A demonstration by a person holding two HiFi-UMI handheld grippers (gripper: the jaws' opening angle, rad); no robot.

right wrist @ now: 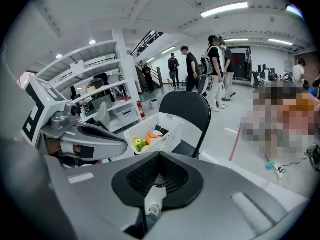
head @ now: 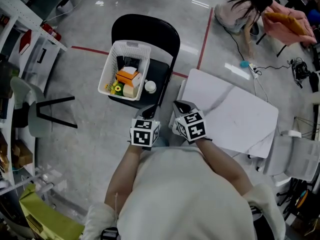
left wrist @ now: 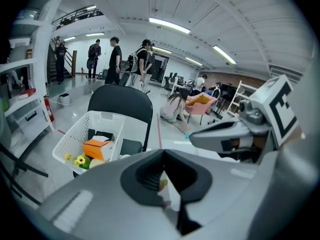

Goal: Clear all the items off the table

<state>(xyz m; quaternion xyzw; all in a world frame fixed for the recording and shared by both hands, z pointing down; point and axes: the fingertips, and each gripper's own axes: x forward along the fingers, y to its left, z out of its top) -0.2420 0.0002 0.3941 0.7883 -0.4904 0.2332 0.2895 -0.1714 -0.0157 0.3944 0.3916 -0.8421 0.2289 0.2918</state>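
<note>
The table (head: 232, 115), a white top with faint grey veins, stands at the right in the head view, its near-left corner just beside the right gripper. To its left is a black folding chair (head: 146, 30) with its backrest away from the person. A white slotted basket (head: 108, 77) sits on the chair's seat and covers most of it.

The left gripper (head: 148, 112) and the right gripper (head: 182, 106) are held side by side close in front of the person's chest. They are near each other but apart, and both point toward the chair. Each gripper view shows its dark pads pressed together with nothing between them, so both grippers are closed and empty.

The items lie in the basket. An orange box (head: 128, 78) is near the middle, with something white on top of it. A pale block (head: 129, 90) is beside it, and dark things (head: 128, 62) are toward the far end. A bunch of yellow flowers (head: 117, 88) with green leaves is in the near-left corner. A small white round thing (head: 150, 87) rests on the seat just outside the basket's right wall.
</note>
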